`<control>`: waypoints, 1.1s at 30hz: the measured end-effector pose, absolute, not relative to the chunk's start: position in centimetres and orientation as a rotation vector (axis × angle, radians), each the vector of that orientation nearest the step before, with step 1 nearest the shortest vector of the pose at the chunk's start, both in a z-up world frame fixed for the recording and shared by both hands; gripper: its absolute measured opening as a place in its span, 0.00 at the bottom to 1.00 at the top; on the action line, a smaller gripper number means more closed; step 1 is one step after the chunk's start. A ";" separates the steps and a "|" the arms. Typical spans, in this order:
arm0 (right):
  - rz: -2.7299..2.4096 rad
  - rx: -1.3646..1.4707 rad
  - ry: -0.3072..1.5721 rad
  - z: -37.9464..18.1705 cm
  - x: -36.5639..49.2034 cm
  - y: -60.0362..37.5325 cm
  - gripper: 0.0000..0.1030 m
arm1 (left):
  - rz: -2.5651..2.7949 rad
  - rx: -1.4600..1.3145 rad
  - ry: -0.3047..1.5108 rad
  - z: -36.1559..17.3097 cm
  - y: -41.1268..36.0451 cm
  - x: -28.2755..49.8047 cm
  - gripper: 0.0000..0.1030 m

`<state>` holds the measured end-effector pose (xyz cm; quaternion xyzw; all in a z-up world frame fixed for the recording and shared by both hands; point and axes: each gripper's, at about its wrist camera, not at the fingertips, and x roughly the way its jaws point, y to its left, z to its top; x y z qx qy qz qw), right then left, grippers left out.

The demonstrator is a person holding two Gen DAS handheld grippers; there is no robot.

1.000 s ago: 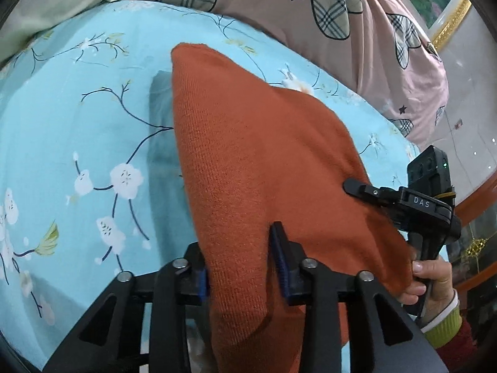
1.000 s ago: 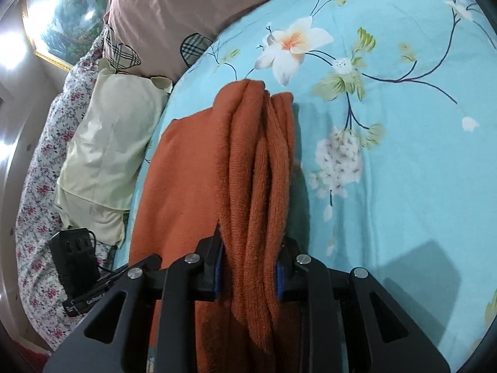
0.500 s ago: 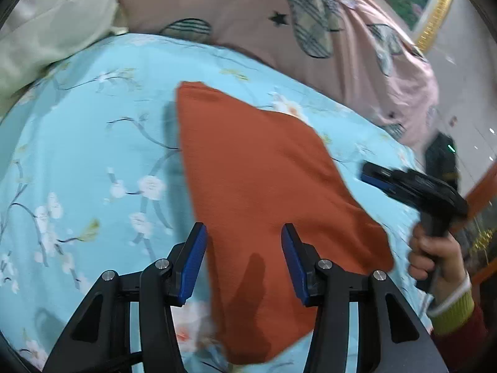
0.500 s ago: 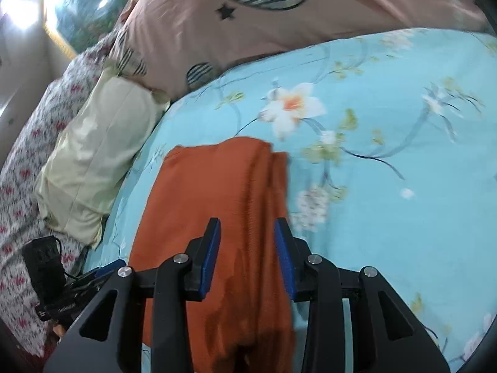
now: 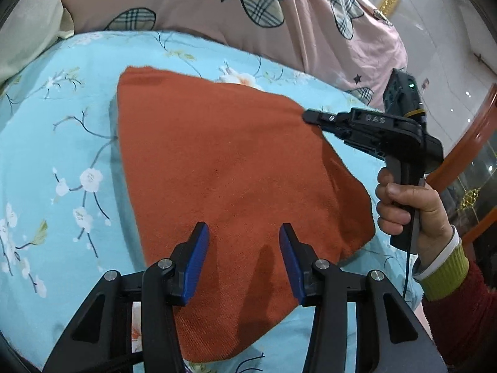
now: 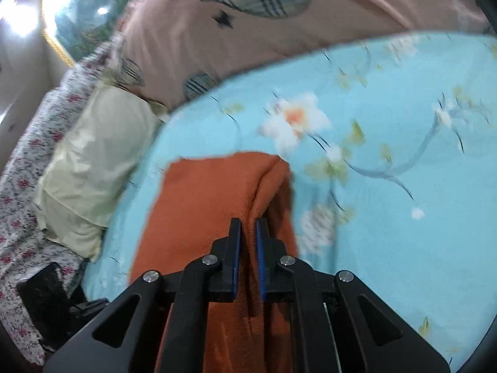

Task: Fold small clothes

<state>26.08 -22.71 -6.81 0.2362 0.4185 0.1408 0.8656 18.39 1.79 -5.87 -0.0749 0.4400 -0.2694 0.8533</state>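
Note:
A folded rust-orange knit garment lies flat on the blue floral bedspread. My left gripper is open and empty, held above the garment's near edge. In the right wrist view the garment lies below my right gripper, whose jaws are nearly together with a narrow gap and nothing between them. The right gripper also shows in the left wrist view, above the garment's far right corner, held by a hand.
A pink quilt with plaid hearts is bunched along the bed's far side. A pale yellow pillow and a floral quilt lie left of the garment. A wooden cabinet stands to the right.
Both grippers let go of the orange garment, which now lies flat on the bed. Both have lifted and pulled back. The right jaws opened, then closed to a narrow gap.

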 end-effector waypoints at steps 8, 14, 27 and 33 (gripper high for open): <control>0.245 0.469 0.928 -8.8 26.5 -22.5 0.11 | -0.544 -0.166 0.940 -7.6 1.7 19.1 0.42; 0.235 0.428 0.815 -3.6 21.9 -21.4 0.14 | -0.541 -0.178 0.940 -7.0 1.8 18.7 0.43; 0.217 0.471 0.942 -9.0 19.4 -20.8 0.00 | -0.522 -0.154 0.924 -7.0 2.2 16.9 0.42; 0.265 0.454 0.894 -6.5 15.3 -19.7 0.03 | -0.556 -0.165 0.894 -5.5 2.8 14.3 0.43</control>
